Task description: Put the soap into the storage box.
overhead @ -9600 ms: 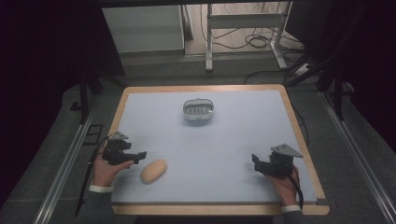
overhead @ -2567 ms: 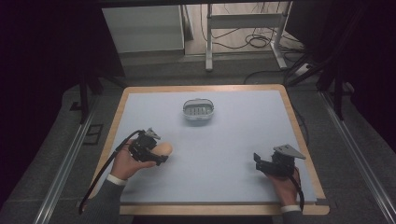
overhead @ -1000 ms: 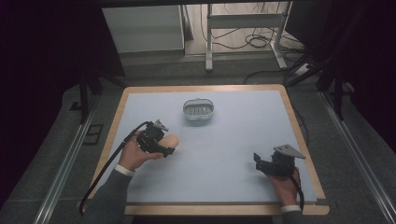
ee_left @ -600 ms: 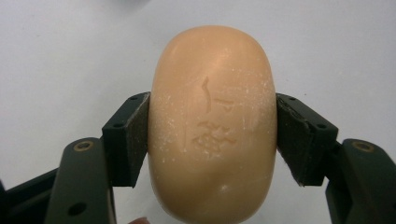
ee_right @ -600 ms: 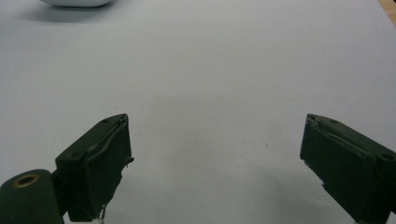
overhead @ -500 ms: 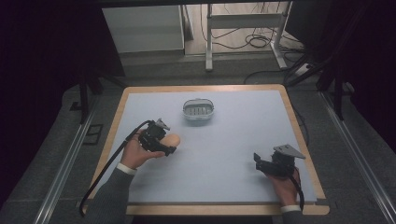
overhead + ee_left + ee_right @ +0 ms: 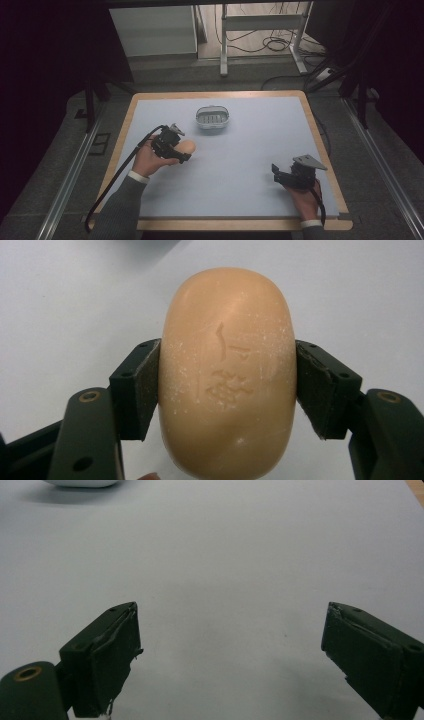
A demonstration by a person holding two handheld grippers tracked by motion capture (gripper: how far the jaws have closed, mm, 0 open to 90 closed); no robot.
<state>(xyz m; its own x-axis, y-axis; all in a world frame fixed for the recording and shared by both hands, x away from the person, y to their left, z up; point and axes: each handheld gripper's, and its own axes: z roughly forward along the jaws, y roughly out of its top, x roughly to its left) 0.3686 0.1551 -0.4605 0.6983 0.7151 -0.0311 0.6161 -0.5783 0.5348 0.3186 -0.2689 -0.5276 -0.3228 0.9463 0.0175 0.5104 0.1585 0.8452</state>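
Dim room, grey floor point(image 7: 60, 165), white cabinet point(image 7: 152, 31), metal frame point(image 7: 262, 22), tangled cables point(image 7: 272, 44) behind the table point(image 7: 220, 95).

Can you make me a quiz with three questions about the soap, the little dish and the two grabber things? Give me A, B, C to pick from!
1. Where is the soap?
A. between the left gripper's jaws
B. in the dish
C. beside the right gripper

2. What colour is the soap?
A. green
B. peach-orange
C. blue

3. How do the right gripper's jaws stand?
A. shut on the soap
B. shut on the dish
C. open, with nothing between them

Answers:
1. A, since the left gripper view shows both pads pressing on the soap's sides.
2. B, as it looks peach-orange in the high view and the left gripper view.
3. C, because the right gripper view shows the jaws wide apart over bare table, with the dish far off.
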